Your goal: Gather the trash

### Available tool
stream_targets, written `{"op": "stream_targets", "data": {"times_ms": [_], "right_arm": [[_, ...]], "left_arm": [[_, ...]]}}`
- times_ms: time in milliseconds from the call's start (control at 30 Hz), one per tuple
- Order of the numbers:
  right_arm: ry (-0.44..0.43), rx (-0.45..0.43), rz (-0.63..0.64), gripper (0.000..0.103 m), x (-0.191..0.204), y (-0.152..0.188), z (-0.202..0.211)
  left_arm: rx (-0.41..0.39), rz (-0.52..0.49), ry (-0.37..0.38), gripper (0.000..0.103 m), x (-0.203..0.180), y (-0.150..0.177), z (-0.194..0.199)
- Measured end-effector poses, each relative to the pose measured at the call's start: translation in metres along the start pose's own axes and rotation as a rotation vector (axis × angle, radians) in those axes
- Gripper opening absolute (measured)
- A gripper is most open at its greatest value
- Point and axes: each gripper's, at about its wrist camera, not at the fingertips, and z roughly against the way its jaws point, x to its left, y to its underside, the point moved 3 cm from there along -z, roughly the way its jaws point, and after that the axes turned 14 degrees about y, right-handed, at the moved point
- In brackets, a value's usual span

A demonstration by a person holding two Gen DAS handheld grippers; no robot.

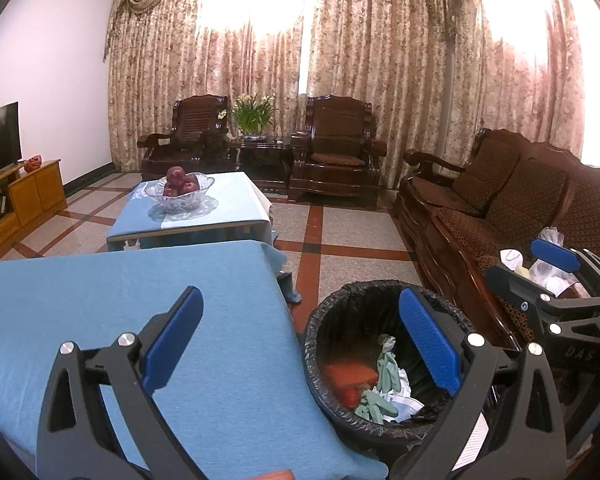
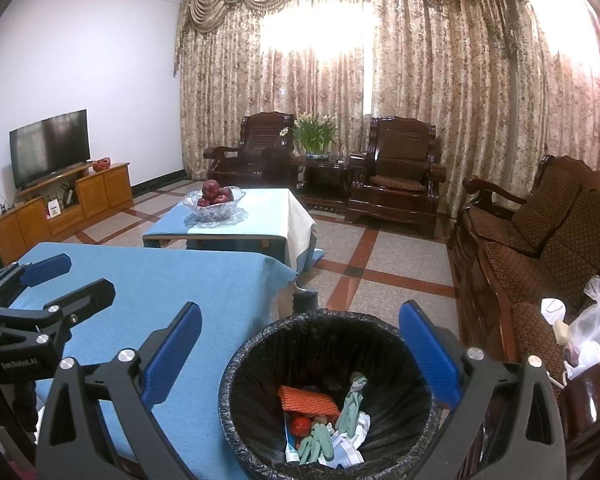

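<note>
While both grippers are hovering empty, the table [image 1: 100,300] at left is lying bare under the left gripper [image 1: 300,344], whose fingers are spreading wide. The bin [image 2: 236,364], already holding trash [image 2: 324,424], is sitting directly below the right gripper [image 2: 300,352], fingers also gaping wide. Remaining bags [image 2: 592,328] are lying on the sofa [image 2: 540,240], rightward, nearer the right gripper.

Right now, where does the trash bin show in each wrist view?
Left wrist: bin lower right, behind the right finger, beside the blue table.
Right wrist: bin bottom centre, between the fingers.
Shared landmark: fruit bowl on the far table.
</note>
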Motion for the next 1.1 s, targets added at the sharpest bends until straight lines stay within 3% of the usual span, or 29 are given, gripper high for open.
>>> {"op": "stream_targets", "data": {"times_ms": [1100], "right_arm": [[0.001,0.001,0.002,0.097,0.0021,-0.0006,0.0000]], "left_arm": [[0.001,0.000,-0.001,0.096,0.0008,0.0003,0.0012]]}}
